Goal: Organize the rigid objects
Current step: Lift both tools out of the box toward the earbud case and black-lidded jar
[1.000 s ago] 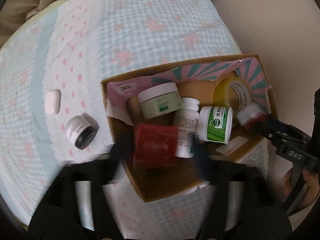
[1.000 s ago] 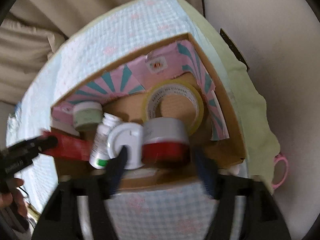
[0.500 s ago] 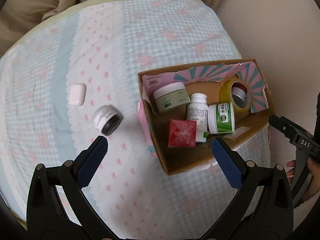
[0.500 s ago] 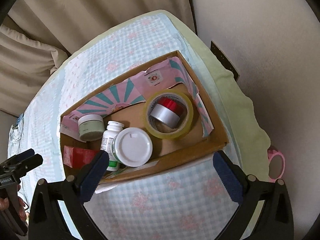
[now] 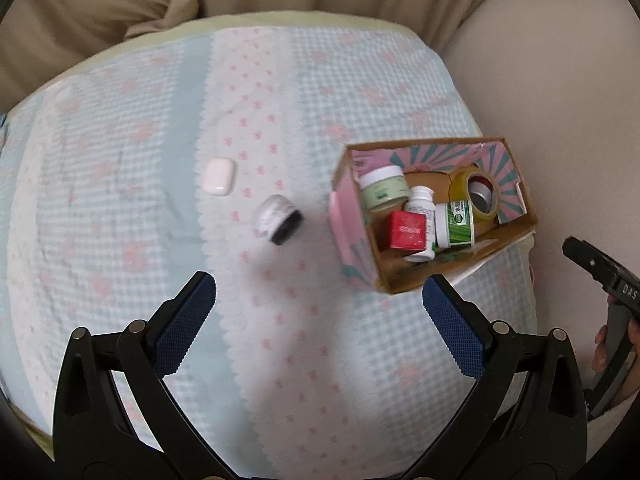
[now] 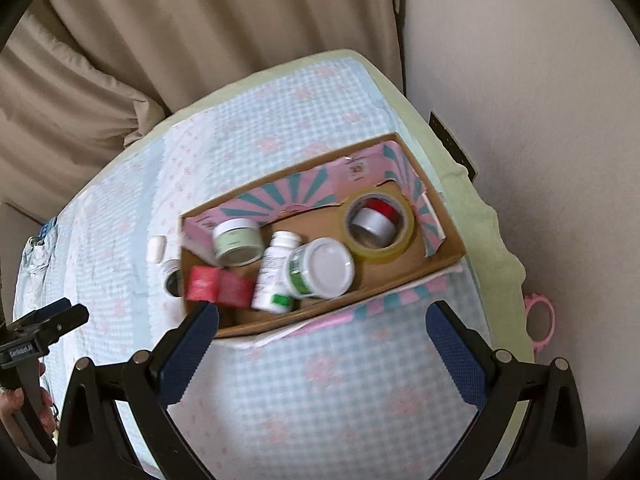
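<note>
A cardboard box (image 5: 460,270) (image 6: 392,286) with pink and teal lining sits on the checked cloth. It holds a red carton (image 5: 408,230) (image 6: 224,286), a pale green cream jar (image 5: 384,192) (image 6: 236,238), a white pill bottle (image 5: 420,212) (image 6: 276,272), a green-labelled tub (image 5: 456,224) (image 6: 320,266) and a yellow tape roll (image 5: 460,190) (image 6: 380,254) ringing a silver and red can (image 6: 374,220). Left of the box lie a black and white jar (image 5: 278,222) and a white earbud case (image 5: 219,176). My left gripper (image 5: 320,284) and right gripper (image 6: 322,312) both hang open and empty above the cloth.
Beige curtains (image 6: 200,40) hang behind the bed and a pale wall (image 6: 540,120) runs along its right side. A pink ring (image 6: 540,320) lies past the green blanket edge (image 6: 480,208). A hand (image 5: 612,344) holds the right gripper at the right border of the left wrist view.
The left gripper let go of the red carton and the right gripper let go of the silver and red can, now inside the tape roll. Both opened wide and drew up and away from the box.
</note>
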`<state>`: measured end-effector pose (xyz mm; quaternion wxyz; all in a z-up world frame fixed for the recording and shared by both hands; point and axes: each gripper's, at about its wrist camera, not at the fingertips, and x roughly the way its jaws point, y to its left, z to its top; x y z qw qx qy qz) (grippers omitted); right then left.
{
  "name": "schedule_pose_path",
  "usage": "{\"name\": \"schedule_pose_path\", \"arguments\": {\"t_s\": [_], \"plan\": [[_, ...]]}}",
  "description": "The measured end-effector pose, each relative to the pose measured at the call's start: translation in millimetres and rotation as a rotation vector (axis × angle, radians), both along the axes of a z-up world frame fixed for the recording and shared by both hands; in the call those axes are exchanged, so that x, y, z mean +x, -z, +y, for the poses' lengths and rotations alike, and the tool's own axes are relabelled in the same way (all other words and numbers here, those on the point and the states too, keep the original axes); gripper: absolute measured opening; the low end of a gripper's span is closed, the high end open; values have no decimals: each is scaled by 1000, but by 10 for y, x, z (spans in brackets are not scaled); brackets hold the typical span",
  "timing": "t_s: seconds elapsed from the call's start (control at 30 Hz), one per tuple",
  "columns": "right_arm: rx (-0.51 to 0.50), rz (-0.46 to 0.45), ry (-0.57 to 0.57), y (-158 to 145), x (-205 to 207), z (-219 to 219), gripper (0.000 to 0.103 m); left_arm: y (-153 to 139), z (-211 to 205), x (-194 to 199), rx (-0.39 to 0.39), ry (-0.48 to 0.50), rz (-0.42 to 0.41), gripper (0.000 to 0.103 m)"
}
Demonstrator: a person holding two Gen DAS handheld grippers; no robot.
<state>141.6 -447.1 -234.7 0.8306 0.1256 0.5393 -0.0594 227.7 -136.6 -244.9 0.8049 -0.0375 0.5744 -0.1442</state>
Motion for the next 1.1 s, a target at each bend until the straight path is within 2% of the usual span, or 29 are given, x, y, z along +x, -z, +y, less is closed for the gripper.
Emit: {"name": "schedule_pose_path", "arguments": {"t_s": [0.2,0.33,0.6,0.8,0.9,1.1], "plan": [[-4,-37,16,-239,-206,597,103,-148,637,-106,31,1,-39,103],[-52,-43,43,-323,-284,1119,103,-215,1070,-124,29,4,-64,103],[-21,-44,132,-245,-313,1963,103,-191,1816,12,26,44,-96,103],[-5,-16,249,43,-313,2386,103,90,2163,308,27,68,-52,103],[-3,9,270,264,-299,2570,103,276,2160,470,47,88,-29,103],[68,51,334,678,-142,2704,103,642,1979,859,41,109,13,103]]}}
